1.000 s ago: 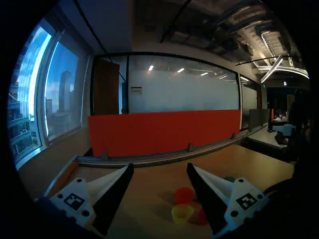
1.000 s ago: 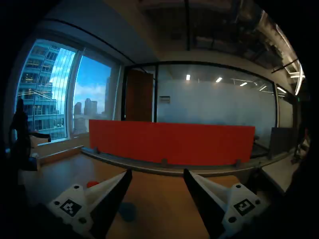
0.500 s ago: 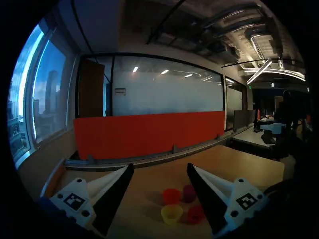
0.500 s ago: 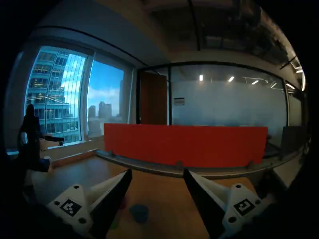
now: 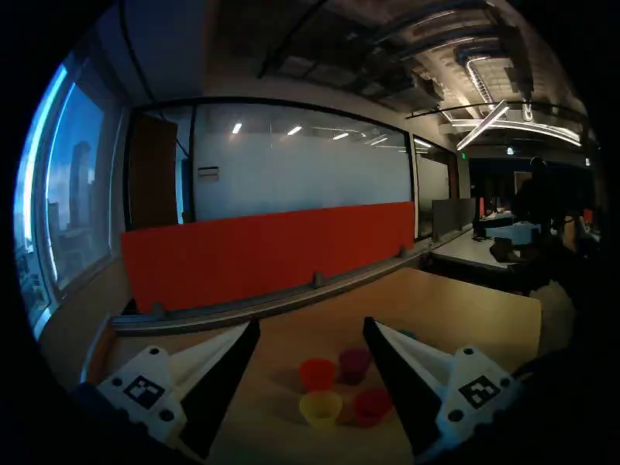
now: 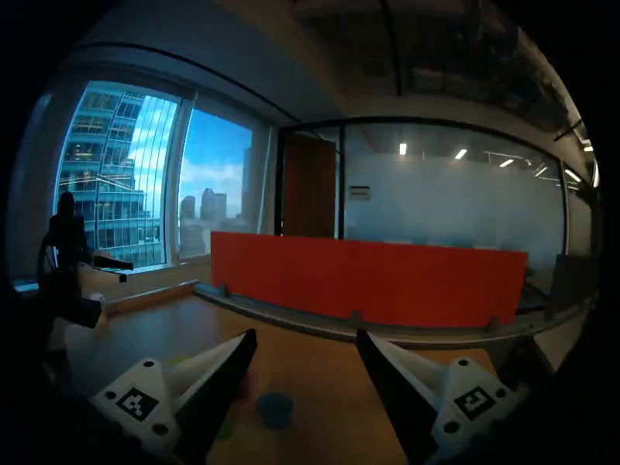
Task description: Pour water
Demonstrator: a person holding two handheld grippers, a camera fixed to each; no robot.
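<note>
In the left gripper view, several small cups stand grouped on the wooden table (image 5: 465, 302): an orange cup (image 5: 317, 373), a purple cup (image 5: 354, 363), a yellow cup (image 5: 320, 407) and a red cup (image 5: 372, 404). My left gripper (image 5: 310, 341) hangs open above and just behind them, holding nothing. In the right gripper view a blue cup (image 6: 274, 408) sits on the table between the fingers of my right gripper (image 6: 302, 349), which is open and empty. A sliver of a reddish cup (image 6: 246, 385) peeks past the left finger there.
An orange partition (image 5: 263, 248) runs along the table's far edge, with a glass wall behind it. Large windows (image 6: 132, 194) are on the left. A dark stand (image 6: 66, 271) rises at the table's left end. Another desk with items (image 5: 504, 240) lies to the right.
Both cameras have swung: in the left gripper view the cups slid left and the purple and red ones came into sight. In the right gripper view the blue cup moved right, toward the middle.
</note>
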